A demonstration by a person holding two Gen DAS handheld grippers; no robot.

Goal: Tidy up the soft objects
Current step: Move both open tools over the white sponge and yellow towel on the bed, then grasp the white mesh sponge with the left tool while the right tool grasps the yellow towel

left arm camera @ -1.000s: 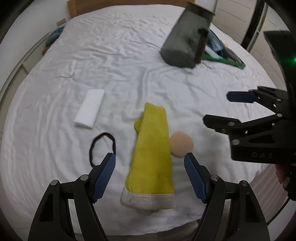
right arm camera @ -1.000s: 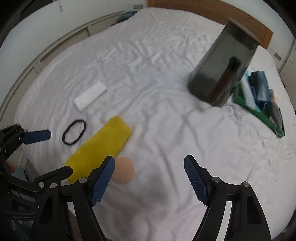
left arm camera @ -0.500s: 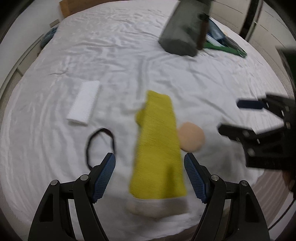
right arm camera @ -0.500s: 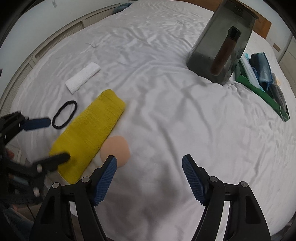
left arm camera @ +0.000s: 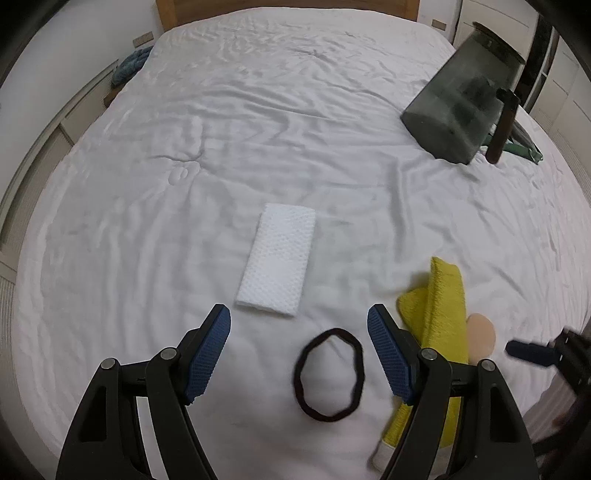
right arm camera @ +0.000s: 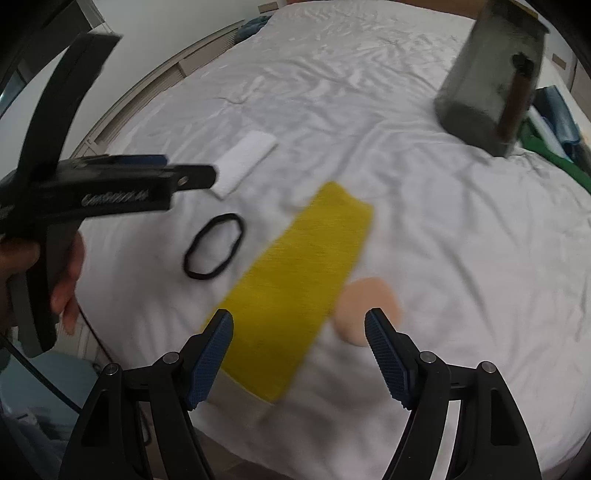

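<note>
- Left gripper (left arm camera: 298,354) hangs over the black hair band (left arm camera: 328,374), jaws apart, gripping nothing.
- Right gripper (right arm camera: 298,354) gapes empty above the yellow cloth (right arm camera: 295,291) (blurred).

Bed and its far surroundings

A wide bed under a wrinkled white sheet (left arm camera: 280,122) fills the view, with a brown wooden headboard (left arm camera: 288,7) along its far edge. A crumpled teal cloth (left arm camera: 130,66) sits on a pale ledge beside the bed's far left corner, close to a plain white wall (left arm camera: 70,48).
</note>
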